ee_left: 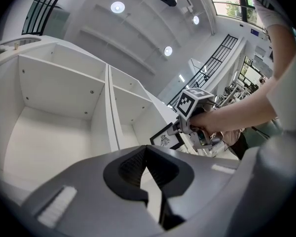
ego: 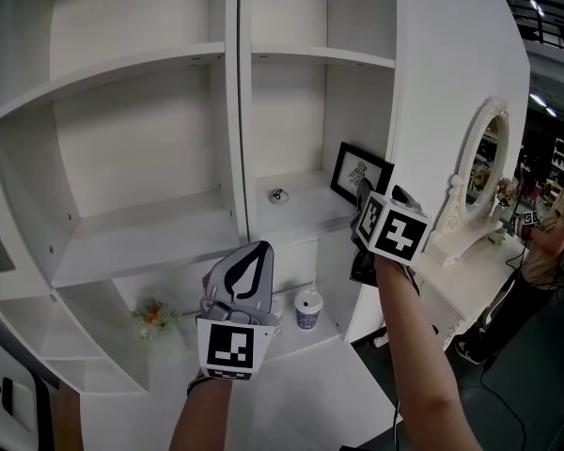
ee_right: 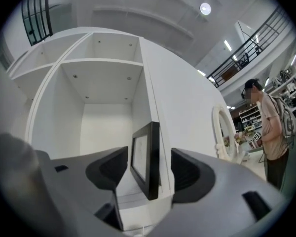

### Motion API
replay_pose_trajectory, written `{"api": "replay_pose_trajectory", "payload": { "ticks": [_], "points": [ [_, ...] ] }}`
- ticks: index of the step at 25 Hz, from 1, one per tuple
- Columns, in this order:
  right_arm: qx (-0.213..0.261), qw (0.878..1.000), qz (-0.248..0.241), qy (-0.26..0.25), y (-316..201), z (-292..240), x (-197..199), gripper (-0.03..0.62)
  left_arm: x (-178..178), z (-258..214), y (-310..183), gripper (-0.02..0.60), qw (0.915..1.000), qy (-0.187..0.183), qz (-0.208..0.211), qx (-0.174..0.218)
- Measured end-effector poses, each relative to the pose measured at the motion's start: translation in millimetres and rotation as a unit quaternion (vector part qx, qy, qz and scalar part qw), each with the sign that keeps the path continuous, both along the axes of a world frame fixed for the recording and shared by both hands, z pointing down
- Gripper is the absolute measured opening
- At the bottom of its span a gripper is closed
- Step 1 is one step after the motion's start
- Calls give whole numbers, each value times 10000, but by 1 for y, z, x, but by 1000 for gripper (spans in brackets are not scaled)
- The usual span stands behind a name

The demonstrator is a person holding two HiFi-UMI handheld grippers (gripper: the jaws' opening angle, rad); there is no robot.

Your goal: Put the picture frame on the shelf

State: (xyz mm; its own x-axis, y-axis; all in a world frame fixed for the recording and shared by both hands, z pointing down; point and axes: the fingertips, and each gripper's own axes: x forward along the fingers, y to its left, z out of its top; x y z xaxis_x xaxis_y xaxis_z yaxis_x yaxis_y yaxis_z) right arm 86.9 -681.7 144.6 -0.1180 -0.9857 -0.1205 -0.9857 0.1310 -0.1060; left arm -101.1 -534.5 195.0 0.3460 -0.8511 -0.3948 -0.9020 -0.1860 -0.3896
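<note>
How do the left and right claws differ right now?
Left claw is shut, empty; right claw is open, the picture frame standing between its jaws, untouched. Left claw hangs lower, outside the shelf; right claw reaches the frame's compartment. Both have grey jaws.

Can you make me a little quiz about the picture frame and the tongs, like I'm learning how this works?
1. True or false: the right tongs are squeezing the picture frame.
2. Which thing stands lower down than the frame? A) a cup B) a teapot C) a clock
3. Fill in the gap: the left tongs are ___ (open or shut).

Key
1. False. They stand open, with the frame between them and a gap on each side.
2. A.
3. Shut, with nothing in them.
</note>
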Motion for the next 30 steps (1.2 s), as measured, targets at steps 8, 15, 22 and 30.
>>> {"api": "replay_pose_trajectory", "payload": {
  "ticks": [8, 15, 22, 30],
  "points": [
    [77, 9991, -271, 305, 16, -4, -6, 279, -2, -1, 4, 9, 10000, 35, 17, 49],
    [285, 9969, -236, 693, 47, 0, -6, 279, -3, 0, 13, 9, 9998, 194, 4, -1],
    [731, 9928, -364, 875, 99, 5, -4, 279, 1, 1, 27, 9, 9998, 201, 76, 60],
    [1013, 9872, -300, 1198, 153, 20, -3, 225, 0, 5, 52, 9, 9994, 324, 129, 53]
  ]
}}
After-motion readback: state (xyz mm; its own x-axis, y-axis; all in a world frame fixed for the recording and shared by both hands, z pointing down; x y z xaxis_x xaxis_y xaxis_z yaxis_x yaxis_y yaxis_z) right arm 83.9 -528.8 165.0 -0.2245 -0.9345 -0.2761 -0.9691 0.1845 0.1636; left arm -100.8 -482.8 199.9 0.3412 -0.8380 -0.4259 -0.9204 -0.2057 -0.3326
